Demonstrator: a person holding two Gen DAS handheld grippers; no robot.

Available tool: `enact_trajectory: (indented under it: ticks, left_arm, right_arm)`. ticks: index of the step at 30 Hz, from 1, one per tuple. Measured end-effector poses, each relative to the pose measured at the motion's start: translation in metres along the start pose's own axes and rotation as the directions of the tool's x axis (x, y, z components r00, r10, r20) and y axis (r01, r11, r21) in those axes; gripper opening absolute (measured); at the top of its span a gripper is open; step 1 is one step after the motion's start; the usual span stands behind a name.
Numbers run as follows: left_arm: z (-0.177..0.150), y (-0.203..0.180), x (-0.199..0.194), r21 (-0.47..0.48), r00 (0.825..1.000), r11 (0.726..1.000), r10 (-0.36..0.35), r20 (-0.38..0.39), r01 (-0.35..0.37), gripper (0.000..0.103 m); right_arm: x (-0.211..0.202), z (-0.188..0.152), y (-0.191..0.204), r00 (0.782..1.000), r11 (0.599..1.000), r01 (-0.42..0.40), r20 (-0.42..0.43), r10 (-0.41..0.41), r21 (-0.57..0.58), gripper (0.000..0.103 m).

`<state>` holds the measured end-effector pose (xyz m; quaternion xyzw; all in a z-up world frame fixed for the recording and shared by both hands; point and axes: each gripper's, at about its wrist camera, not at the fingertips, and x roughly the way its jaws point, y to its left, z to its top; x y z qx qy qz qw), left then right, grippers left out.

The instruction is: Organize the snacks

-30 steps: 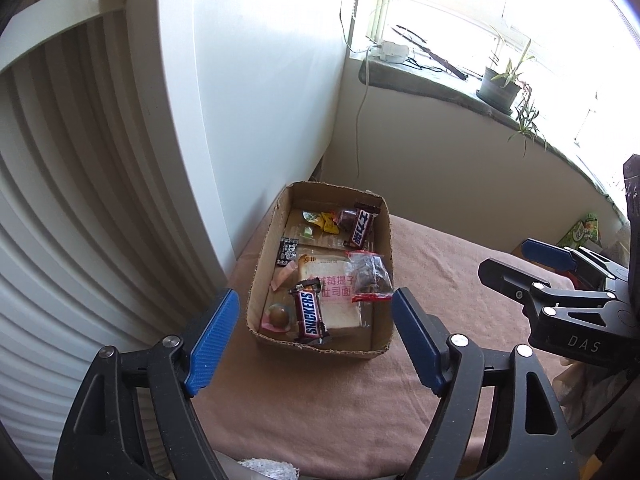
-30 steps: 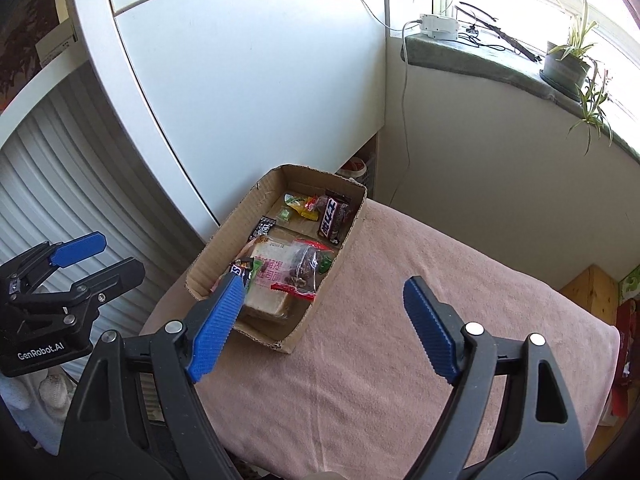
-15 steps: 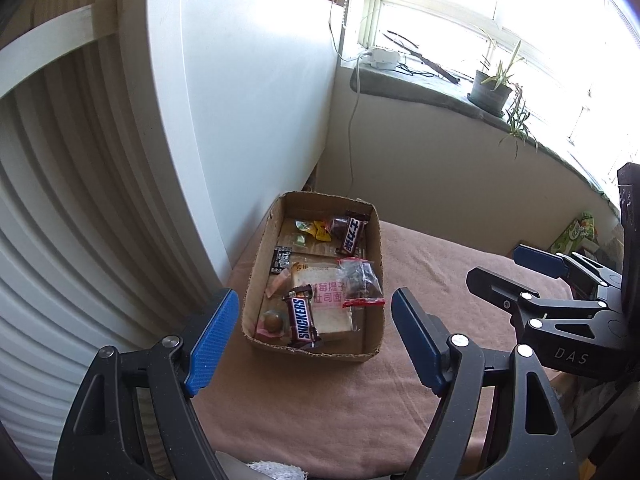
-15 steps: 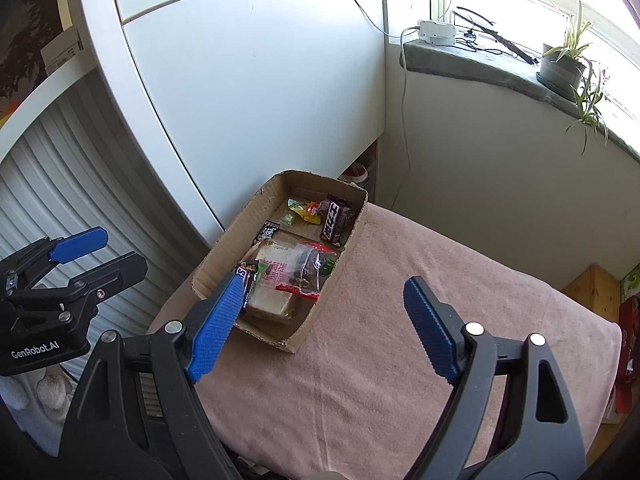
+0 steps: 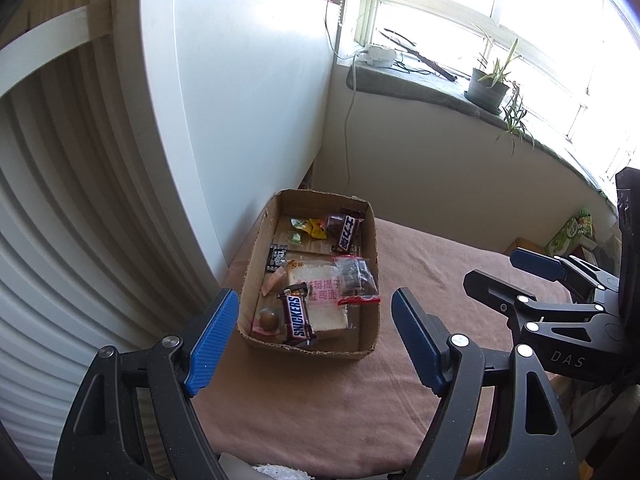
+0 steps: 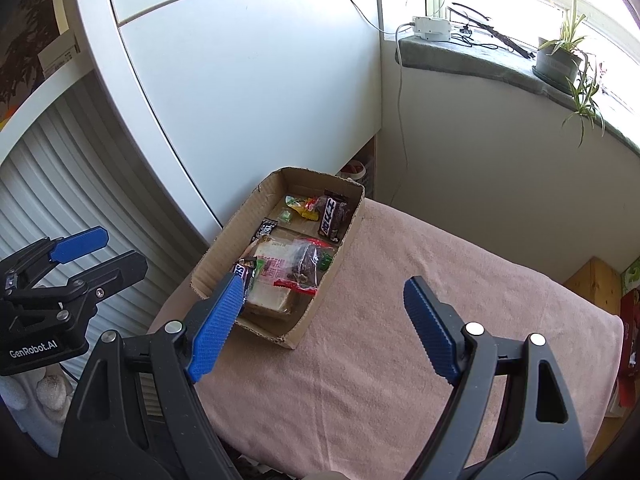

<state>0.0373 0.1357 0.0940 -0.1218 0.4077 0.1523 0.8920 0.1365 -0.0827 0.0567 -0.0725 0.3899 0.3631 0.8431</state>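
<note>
An open cardboard box (image 5: 371, 280) sits at the far left of the cloth-covered table, against the white cabinet. In it lie a Snickers bar (image 5: 297, 316), a wrapped bread slice (image 5: 324, 308), a zip bag of dark snacks (image 5: 356, 276), a dark chocolate bar (image 5: 347, 233), small candies (image 5: 308, 227) and a round chocolate (image 5: 269, 320). My left gripper (image 5: 315, 295) hovers open, short of the box and above it, with nothing in it. My right gripper (image 6: 324, 281) hangs open and empty over the cloth to the right of the box (image 6: 344, 240). Each gripper shows in the other's view, right gripper (image 5: 494, 266) and left gripper (image 6: 122, 250).
A pinkish-brown cloth (image 5: 320, 400) covers the table. A white cabinet (image 5: 240, 100) and a slatted shutter (image 5: 60, 220) stand at the left. The window sill holds a potted plant (image 5: 486, 88) and a white adapter (image 5: 378, 54) with a hanging cable. A wooden stool (image 6: 596, 284) stands beyond the table's right end.
Both views have shifted only slightly. The box and the snacks lie as before, and both grippers stay open and empty.
</note>
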Motion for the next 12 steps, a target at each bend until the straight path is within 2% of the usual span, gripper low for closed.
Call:
enact_trajectory:
  ticks: [12]
  left_arm:
    - [-0.0025,-0.0051,0.0004,0.012,1.000,1.000,-0.003,0.000,0.003,0.079]
  right_arm:
    - [-0.0004,-0.0090,-0.0032,1.000,1.000,0.014,-0.018,-0.014,0.013,0.085]
